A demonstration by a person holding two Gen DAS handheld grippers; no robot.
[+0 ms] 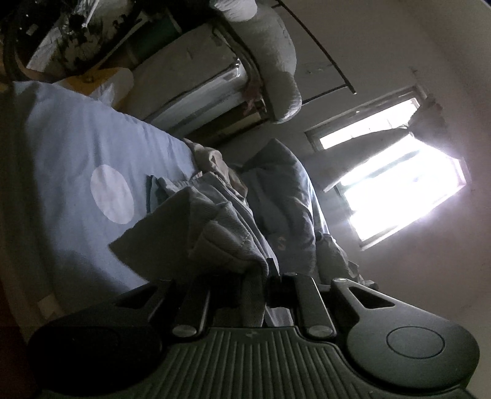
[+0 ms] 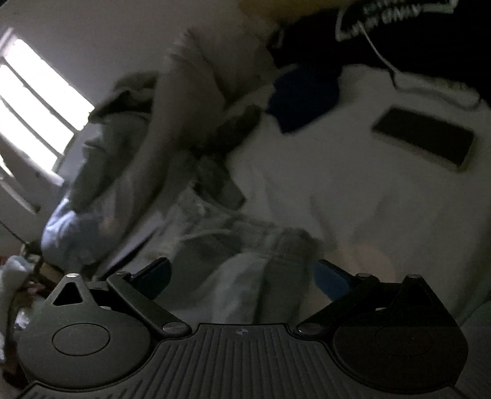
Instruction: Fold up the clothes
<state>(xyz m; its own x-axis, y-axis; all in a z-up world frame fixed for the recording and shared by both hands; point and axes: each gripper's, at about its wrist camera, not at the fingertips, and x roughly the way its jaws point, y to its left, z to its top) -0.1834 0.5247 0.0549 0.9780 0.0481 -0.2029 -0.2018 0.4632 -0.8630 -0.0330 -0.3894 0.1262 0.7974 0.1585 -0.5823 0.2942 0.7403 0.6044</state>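
In the left wrist view my left gripper (image 1: 259, 280) is shut on a fold of a grey garment (image 1: 214, 227), which hangs from the jaws over a blue bedsheet (image 1: 61, 147) with a white dot. More blue-grey clothes (image 1: 285, 196) are piled just beyond it. The right wrist view is blurred. There my right gripper (image 2: 242, 274) stands open with a pale grey garment (image 2: 260, 276) bunched between its dark fingers (image 2: 153, 273); the pads do not press on it. Behind lies a rumpled heap of clothes (image 2: 107, 153).
A dark phone (image 2: 423, 138), a white cable (image 2: 383, 61) and a dark blue cloth (image 2: 303, 98) lie on the white sheet. A black garment with white lettering (image 2: 399, 24) is at the far right. A bright window (image 1: 399, 190) and rolled grey bedding (image 1: 276, 61) show behind the bed.
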